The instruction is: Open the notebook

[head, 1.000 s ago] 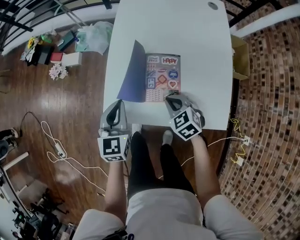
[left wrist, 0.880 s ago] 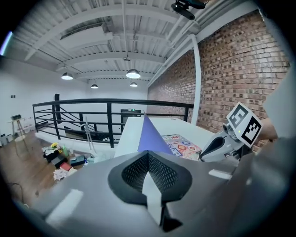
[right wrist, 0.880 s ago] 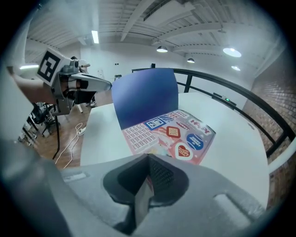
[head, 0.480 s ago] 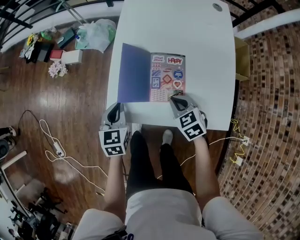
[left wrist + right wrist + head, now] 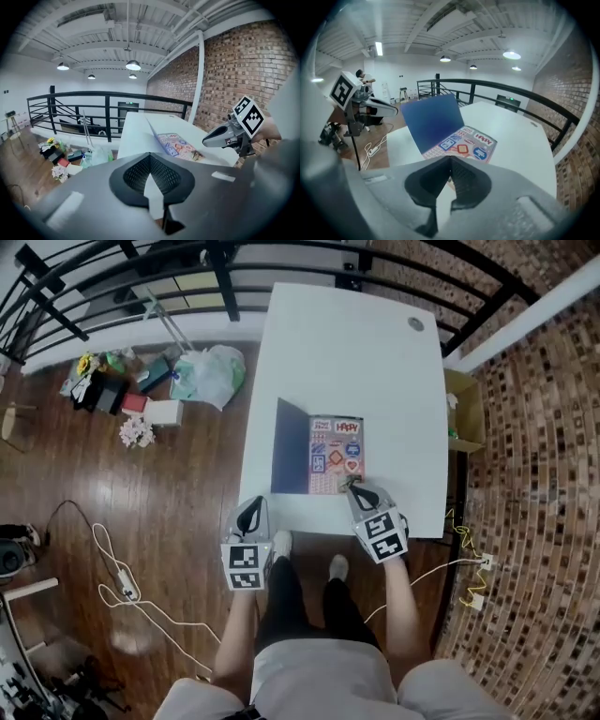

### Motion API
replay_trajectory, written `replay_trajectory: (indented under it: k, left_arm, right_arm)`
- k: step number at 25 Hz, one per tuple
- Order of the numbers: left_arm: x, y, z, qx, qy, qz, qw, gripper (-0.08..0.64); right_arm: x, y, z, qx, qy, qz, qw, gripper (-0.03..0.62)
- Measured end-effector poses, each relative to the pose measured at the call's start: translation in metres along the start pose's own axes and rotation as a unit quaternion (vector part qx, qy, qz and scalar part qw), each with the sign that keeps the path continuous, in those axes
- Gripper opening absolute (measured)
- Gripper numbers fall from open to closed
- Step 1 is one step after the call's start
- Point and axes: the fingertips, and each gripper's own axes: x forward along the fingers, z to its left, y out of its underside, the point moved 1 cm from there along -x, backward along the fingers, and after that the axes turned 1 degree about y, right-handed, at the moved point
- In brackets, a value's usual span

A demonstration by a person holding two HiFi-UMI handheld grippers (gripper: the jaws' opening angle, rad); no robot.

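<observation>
- Your left gripper (image 5: 251,506) has its jaws pressed together on nothing, by the near left corner of the white table (image 5: 375,352)
- Your right gripper (image 5: 355,488) is likewise closed and empty, its tip at the near right corner of the notebook (image 5: 336,457)
- The notebook lies open, its blue cover (image 5: 291,459) raised on the left

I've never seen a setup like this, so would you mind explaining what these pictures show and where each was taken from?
A person stands at a white table with a left hand-held gripper and a right hand-held gripper; there is no robot arm. The overhead picture comes from a head camera; the other two from cameras riding on each gripper, looking along its jaws. A notebook lies open, its blue cover raised. Both grippers are shut, holding nothing.
</observation>
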Motion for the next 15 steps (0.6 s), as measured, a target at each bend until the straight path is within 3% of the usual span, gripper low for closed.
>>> replay_trajectory:
  k: [3,7,11,15]
  left_arm:
    - [-0.012,-0.064,0.006,0.011,0.017,-0.067,0.9975,0.014]
    - [-0.050,-0.134,-0.007,0.051,0.051,-0.138,0.9877,0.014]
    - [-0.095,-0.181,-0.050,0.090,0.068,-0.194,0.9745,0.015]
    - [-0.156,-0.184,-0.112,0.094,0.076,-0.245,0.9618,0.015]
  right_arm:
    - [-0.033,-0.049,-0.010,0.027,0.036,-0.070,0.996,-0.012]
    - [-0.099,-0.103,0.006,0.072,0.071,-0.173,0.980,-0.012]
    - [-0.174,-0.128,0.024,0.092,0.091,-0.264,0.956,-0.012]
    - [-0.255,-0.132,0.056,0.107,0.087,-0.361,0.922,-0.012]
